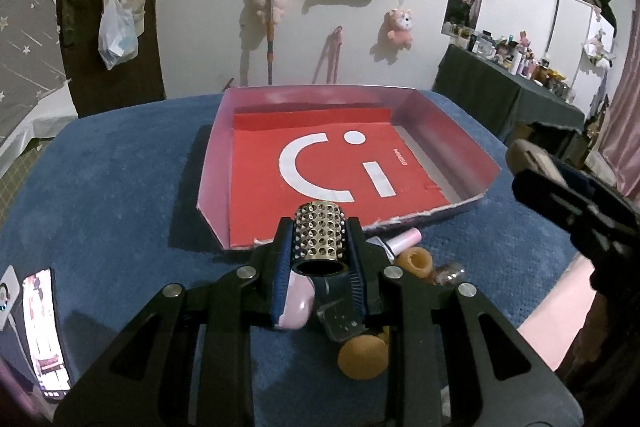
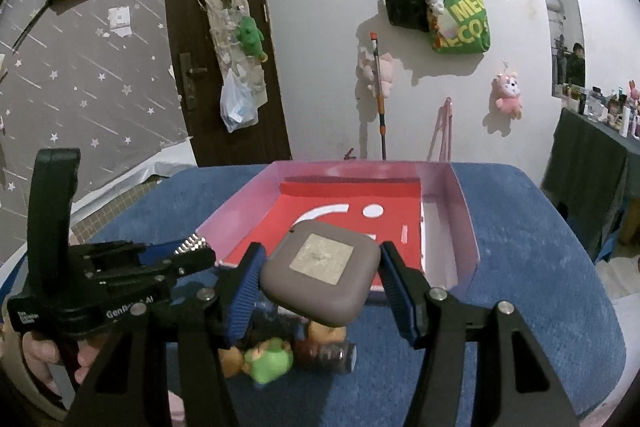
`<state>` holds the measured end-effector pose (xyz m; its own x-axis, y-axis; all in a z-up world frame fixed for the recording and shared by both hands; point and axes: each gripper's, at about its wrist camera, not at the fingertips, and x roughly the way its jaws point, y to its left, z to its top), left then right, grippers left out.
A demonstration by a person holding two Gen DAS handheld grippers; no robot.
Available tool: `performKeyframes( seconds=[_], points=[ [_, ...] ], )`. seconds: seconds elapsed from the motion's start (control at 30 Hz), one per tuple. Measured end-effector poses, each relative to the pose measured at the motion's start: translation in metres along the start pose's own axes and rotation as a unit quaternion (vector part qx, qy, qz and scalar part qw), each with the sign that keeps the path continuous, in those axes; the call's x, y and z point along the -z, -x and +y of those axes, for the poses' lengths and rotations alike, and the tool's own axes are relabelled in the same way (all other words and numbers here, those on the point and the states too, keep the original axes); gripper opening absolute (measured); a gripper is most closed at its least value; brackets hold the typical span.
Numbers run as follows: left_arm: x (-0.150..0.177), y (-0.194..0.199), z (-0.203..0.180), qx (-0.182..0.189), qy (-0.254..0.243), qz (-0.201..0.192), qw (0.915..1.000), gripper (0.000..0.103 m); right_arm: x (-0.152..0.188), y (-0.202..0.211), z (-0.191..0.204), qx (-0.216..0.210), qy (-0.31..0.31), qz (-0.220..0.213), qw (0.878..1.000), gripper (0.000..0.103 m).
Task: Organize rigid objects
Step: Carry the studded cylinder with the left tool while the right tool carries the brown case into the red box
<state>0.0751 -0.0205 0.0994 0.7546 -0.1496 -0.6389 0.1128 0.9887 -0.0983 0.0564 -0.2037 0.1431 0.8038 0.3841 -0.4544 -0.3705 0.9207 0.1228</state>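
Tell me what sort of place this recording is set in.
Most likely a lived-in bedroom at home. Plush toys hang on the white wall, like the pink plush; a green tote bag hangs nearby, and a side table is crowded with bottles and jars.

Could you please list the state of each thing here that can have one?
left hand-held gripper: shut on perforated metal cylinder, lifted.
right hand-held gripper: shut on grey square case, lifted.
pink tray: on the blue cloth, holding only its red liner.
phone: screen lit.
brown door: closed.
small items: loose on the cloth, outside the tray.
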Motion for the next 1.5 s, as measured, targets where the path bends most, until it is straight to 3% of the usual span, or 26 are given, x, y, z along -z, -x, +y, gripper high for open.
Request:
performKeyframes(
  seconds=[0.3, 0.73, 1.2, 1.5],
  points=[
    [-0.026, -0.023, 0.011, 0.006, 0.006, 0.000, 1.0000, 0.024, -0.022, -0.024, -0.010, 0.011, -0.008, 0.002, 1.000, 0.061],
    [-0.064, -0.073, 0.024, 0.000, 0.015, 0.020, 0.9997, 0.024, -0.041, -0.089, -0.040, 0.010, -0.040, 0.051, 0.998, 0.061],
    [-0.063, -0.160, 0.034, -0.005, 0.030, 0.100, 0.9945, 0.024, -0.037, -0.165, -0.077, 0.022, -0.073, 0.125, 0.989, 0.061],
    [-0.063, -0.185, 0.034, -0.015, 0.024, 0.138, 0.9901, 0.024, -0.033, -0.193, -0.082, 0.041, -0.064, 0.166, 0.983, 0.061]
  ],
)
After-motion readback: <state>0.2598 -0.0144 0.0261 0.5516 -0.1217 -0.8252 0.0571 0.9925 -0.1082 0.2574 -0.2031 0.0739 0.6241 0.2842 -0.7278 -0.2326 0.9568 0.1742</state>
